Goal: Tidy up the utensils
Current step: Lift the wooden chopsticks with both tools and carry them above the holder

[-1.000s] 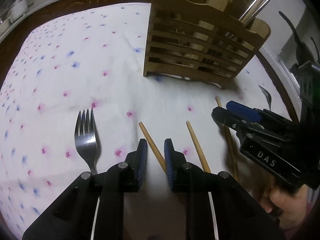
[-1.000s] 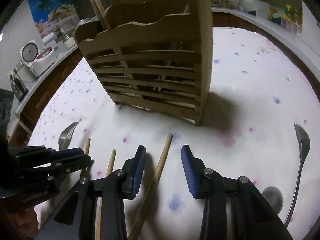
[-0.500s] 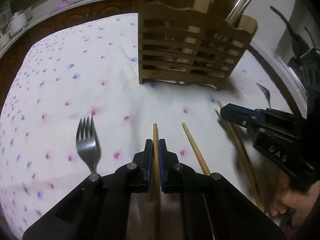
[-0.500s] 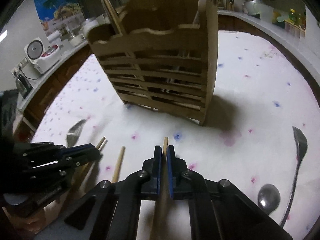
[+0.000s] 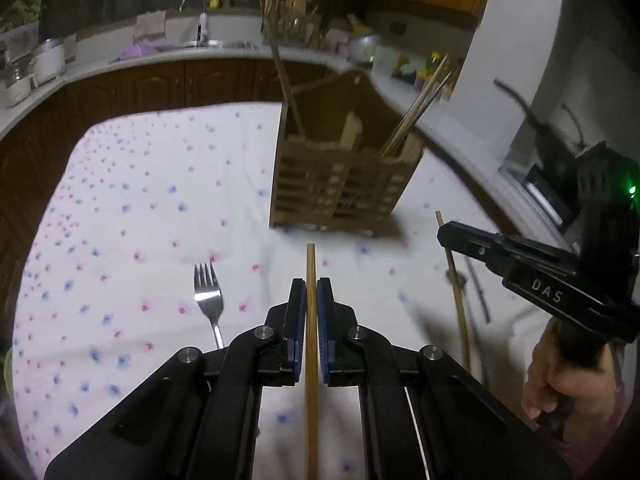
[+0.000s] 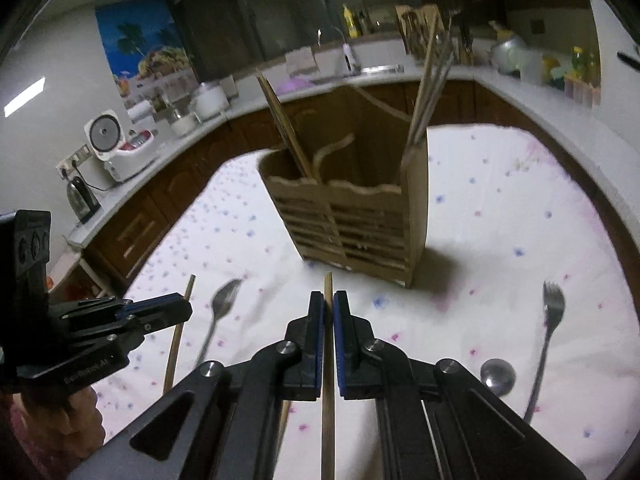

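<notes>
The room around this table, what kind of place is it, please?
Most likely a home kitchen: a rice cooker and a kettle stand on the curved counter, and a sink tap shows behind.

White cloth (image 5: pixel 152 208) pink-blue flowers; brown caddy (image 5: pixel 340 184)

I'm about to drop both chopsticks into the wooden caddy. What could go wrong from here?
1. Each tongs pair, left and right, pinches its chopstick near the front tip, so the long tail may swing or slip.
2. The wooden caddy already holds leaning chopsticks; a new one could snag them.
3. Both tongs are close together and might collide at the caddy.
</notes>
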`<state>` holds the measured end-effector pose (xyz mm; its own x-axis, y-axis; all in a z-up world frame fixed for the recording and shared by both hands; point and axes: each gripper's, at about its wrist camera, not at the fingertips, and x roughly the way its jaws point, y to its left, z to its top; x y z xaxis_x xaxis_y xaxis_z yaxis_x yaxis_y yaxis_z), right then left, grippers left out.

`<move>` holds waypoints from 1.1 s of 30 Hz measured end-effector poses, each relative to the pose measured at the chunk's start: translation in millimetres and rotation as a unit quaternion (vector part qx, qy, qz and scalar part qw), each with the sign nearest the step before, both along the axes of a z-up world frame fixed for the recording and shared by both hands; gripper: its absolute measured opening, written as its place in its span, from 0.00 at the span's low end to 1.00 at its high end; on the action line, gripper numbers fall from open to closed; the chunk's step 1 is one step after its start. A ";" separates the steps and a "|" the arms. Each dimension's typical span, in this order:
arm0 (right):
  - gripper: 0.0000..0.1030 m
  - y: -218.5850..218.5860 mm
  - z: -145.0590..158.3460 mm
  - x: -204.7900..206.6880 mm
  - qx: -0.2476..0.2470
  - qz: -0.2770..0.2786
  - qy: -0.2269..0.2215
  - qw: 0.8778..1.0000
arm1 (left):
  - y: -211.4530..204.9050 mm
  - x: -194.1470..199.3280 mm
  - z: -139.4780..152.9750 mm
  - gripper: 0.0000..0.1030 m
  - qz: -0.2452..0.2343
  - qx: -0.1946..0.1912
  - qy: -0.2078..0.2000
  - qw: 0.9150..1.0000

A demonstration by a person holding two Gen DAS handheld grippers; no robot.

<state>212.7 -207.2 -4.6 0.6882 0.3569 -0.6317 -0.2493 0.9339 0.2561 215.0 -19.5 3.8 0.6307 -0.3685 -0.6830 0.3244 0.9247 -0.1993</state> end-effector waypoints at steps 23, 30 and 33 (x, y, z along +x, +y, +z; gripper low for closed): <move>0.05 -10.5 78.6 -57.6 0.003 -0.013 -0.118 0.993 | 30.1 -57.4 69.9 0.05 0.011 -0.060 -0.098 0.993; 0.05 -15.7 81.9 -60.1 0.006 -0.020 -0.125 0.992 | 34.9 -56.7 75.7 0.05 0.020 -0.066 -0.110 0.991; 0.05 -18.7 86.0 -59.4 0.010 -0.023 -0.130 0.991 | 35.4 -55.7 79.5 0.05 0.022 -0.069 -0.118 0.990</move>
